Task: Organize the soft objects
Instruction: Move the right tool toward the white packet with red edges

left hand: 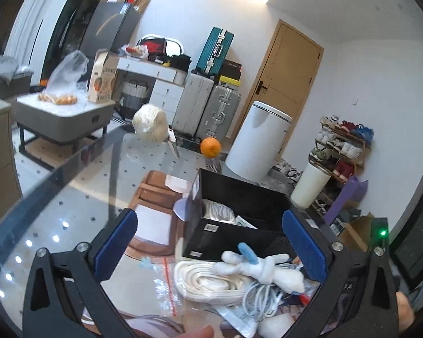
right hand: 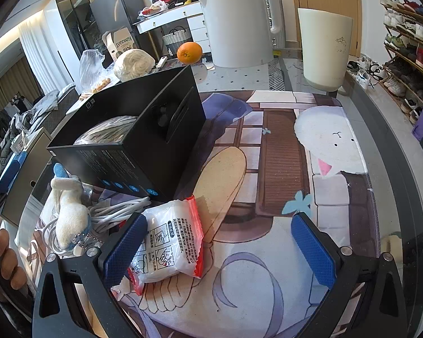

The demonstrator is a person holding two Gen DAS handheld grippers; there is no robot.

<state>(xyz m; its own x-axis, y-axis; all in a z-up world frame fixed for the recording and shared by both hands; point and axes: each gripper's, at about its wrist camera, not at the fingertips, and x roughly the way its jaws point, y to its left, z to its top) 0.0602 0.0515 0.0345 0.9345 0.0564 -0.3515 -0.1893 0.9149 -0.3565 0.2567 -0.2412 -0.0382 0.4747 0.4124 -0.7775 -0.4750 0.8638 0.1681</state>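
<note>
Left gripper (left hand: 211, 253): jaws wide apart, nothing between the pads, hovering over a pile at the near edge of the glass table (left hand: 79, 194). The pile: a white plush toy (left hand: 263, 270) with a blue part, lying on a coiled white strap (left hand: 208, 280) and a bundle of white cable (left hand: 260, 298), with a clear zip bag (left hand: 162, 281) just to the left.

Black box (right hand: 143, 140): open-topped, standing on the printed mat (right hand: 268, 169) just beyond the pile. Pale soft material shows inside it.

Right gripper (right hand: 220, 245): jaws wide apart, gripping nothing. White packet with red edges (right hand: 169, 242) lies flat on the mat, touching the inside of the left finger; the right finger is well clear of it.

Far edge of table: ball of cream yarn (right hand: 134, 64), orange (right hand: 189, 52), white kettle (right hand: 237, 19), white cup (right hand: 324, 48).

A person's fingers (right hand: 5, 253) show at the left edge of the right wrist view.
</note>
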